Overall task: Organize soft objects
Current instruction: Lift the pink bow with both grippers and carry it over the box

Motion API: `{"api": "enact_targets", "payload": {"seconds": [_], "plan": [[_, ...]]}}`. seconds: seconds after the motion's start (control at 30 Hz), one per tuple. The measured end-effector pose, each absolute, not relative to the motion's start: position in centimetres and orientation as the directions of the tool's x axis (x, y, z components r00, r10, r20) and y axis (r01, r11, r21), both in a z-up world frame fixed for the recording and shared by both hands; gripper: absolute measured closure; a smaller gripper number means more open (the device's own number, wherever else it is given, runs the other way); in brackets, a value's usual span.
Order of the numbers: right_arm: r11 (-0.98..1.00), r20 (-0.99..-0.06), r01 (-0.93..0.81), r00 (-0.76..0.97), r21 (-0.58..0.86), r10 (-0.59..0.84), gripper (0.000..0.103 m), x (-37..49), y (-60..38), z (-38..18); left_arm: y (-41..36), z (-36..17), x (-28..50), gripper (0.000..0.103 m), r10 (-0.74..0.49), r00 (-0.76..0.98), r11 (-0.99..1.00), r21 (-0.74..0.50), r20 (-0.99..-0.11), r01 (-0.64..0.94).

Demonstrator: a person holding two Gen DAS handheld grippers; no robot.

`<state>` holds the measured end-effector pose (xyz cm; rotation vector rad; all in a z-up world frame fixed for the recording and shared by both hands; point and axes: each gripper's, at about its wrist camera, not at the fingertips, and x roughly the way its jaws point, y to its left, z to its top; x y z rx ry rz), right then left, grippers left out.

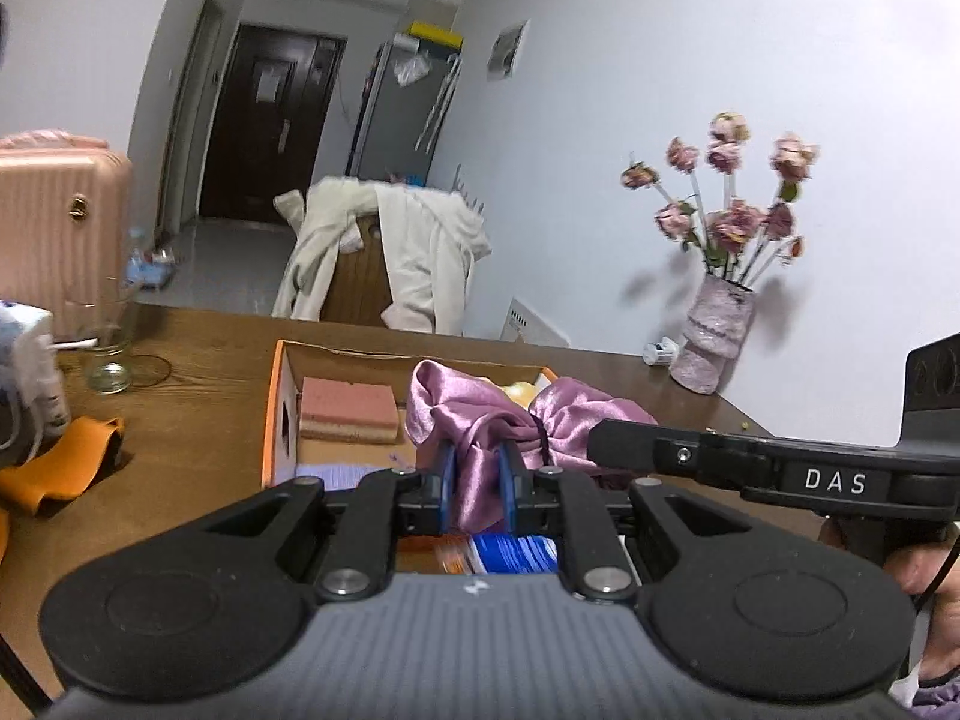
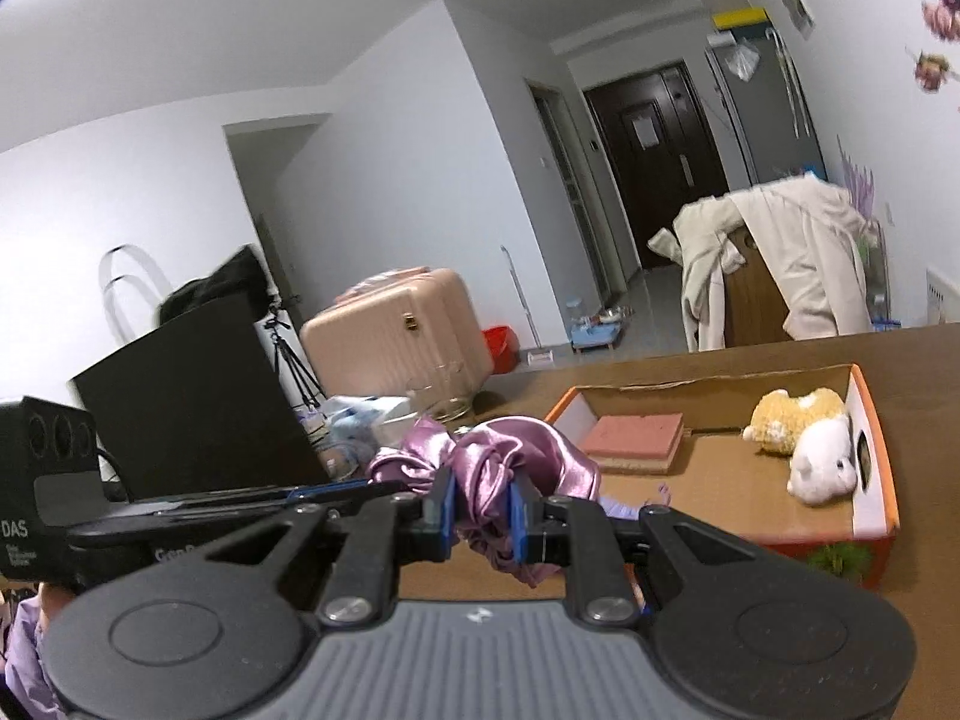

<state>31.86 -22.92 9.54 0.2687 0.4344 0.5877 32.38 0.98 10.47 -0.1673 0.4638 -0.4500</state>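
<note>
A shiny purple satin cloth (image 1: 480, 414) hangs bunched between both grippers, above the near end of an open orange cardboard box (image 1: 273, 414). My left gripper (image 1: 477, 480) is shut on one fold of it. In the right wrist view the same purple satin cloth (image 2: 510, 456) is pinched by my right gripper (image 2: 483, 516), also shut. Inside the orange box (image 2: 873, 420) lie a pink sponge block (image 2: 636, 435) and a yellow-and-white plush toy (image 2: 804, 438). The pink sponge block (image 1: 351, 411) also shows in the left wrist view; most of the plush toy is hidden behind the cloth there.
The box sits on a brown wooden table (image 1: 198, 360). A glass jar (image 1: 111, 360) and an orange cloth (image 1: 66, 468) lie to the left. A vase of dried roses (image 1: 717, 330) stands at the back right. A black panel (image 2: 192, 396) and a pink suitcase (image 2: 396, 336) are at the left.
</note>
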Motion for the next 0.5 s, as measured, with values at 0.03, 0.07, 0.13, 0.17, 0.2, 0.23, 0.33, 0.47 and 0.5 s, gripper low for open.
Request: {"api": "enact_targets", "payload": {"seconds": [0.03,0.07,0.13,0.17,0.2,0.23,0.33,0.47,0.5], "plan": [[0.801,-0.333,-0.465,0.739,0.377,0.586,0.086,34.0,-22.9,9.6,0.9,10.6,34.4,0.088,-0.451,0.793,0.891,-0.257,-0.408,0.374],[0.799,-0.348,-0.459,0.730,0.388,0.588,0.086,35.6,-22.9,9.6,0.8,10.5,36.3,0.088,-0.446,0.787,0.894,-0.260,-0.427,0.365],[0.802,-0.381,-0.438,0.716,0.405,0.584,0.086,39.5,-22.8,9.5,0.7,10.2,40.2,0.087,-0.436,0.775,0.899,-0.255,-0.458,0.355],[0.801,-0.401,-0.423,0.706,0.423,0.584,0.086,41.8,-22.7,9.2,0.7,9.9,42.0,0.087,-0.424,0.772,0.905,-0.251,-0.474,0.343],[0.798,-0.417,-0.414,0.693,0.438,0.588,0.086,43.5,-22.6,9.0,0.5,9.4,44.0,0.087,-0.404,0.769,0.915,-0.235,-0.495,0.329],[0.796,-0.436,-0.404,0.679,0.451,0.591,0.086,45.6,-22.4,8.5,0.4,8.8,45.8,0.087,-0.385,0.766,0.923,-0.226,-0.516,0.311],[0.817,-0.505,-0.380,0.648,0.434,0.570,0.086,50.1,-21.3,6.7,0.3,6.5,50.1,0.087,-0.356,0.732,0.934,-0.218,-0.581,0.282],[0.820,-0.598,-0.329,0.565,0.469,0.569,0.086,55.0,-20.5,3.0,-0.1,3.4,53.2,0.085,-0.292,0.707,0.954,-0.140,-0.644,0.266],[0.816,-0.612,-0.315,0.544,0.485,0.574,0.086,55.9,-20.4,2.2,-0.2,2.9,53.5,0.085,-0.274,0.716,0.958,-0.115,-0.642,0.263]]}}
